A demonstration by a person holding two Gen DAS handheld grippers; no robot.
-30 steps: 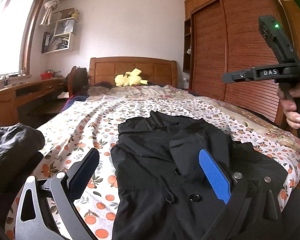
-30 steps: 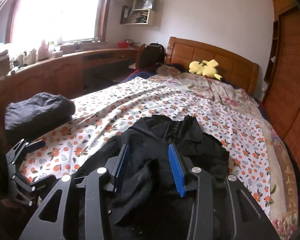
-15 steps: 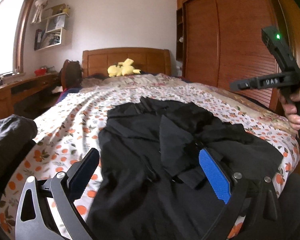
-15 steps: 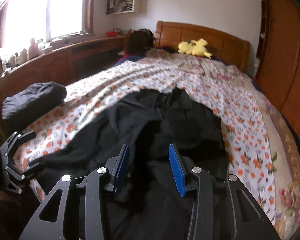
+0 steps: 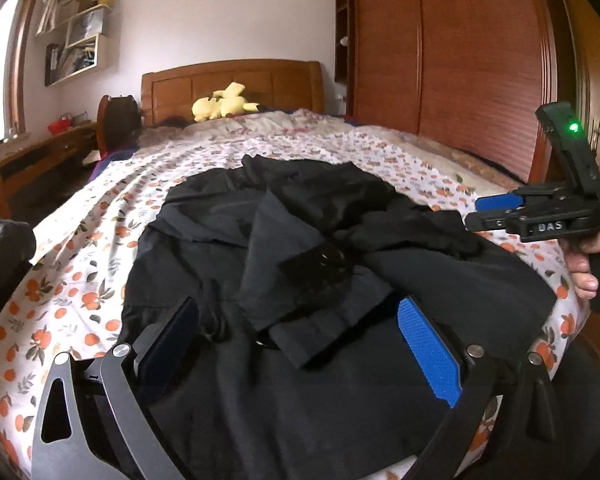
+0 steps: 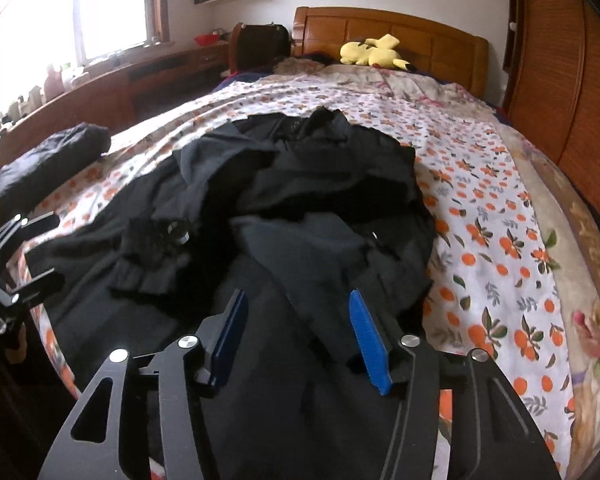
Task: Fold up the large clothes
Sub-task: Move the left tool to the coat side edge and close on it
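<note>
- One black coat (image 5: pixel 300 280) lies spread and rumpled across the flowered bedsheet (image 5: pixel 80 280), collar toward the headboard.
- One folded dark bundle (image 6: pixel 48 160) sits at the bed's left edge.
- One yellow plush toy (image 6: pixel 372 54) rests by the headboard.
- Two grippers: left gripper (image 5: pixel 300 344) and right gripper (image 6: pixel 296 332), both wide apart, holding nothing, lower over the coat than a second ago.

Spread across the near end of the bed (image 6: pixel 480 168): a coat (image 6: pixel 300 184), collar toward the headboard (image 6: pixel 420 36). Against the headboard, a plush toy (image 6: pixel 370 54). Left of the coat, at the bed's edge, a folded garment (image 6: pixel 48 160). Beyond, along the window wall, a desk (image 6: pixel 160 68). Right of the bed, a wardrobe (image 5: pixel 460 60).
</note>
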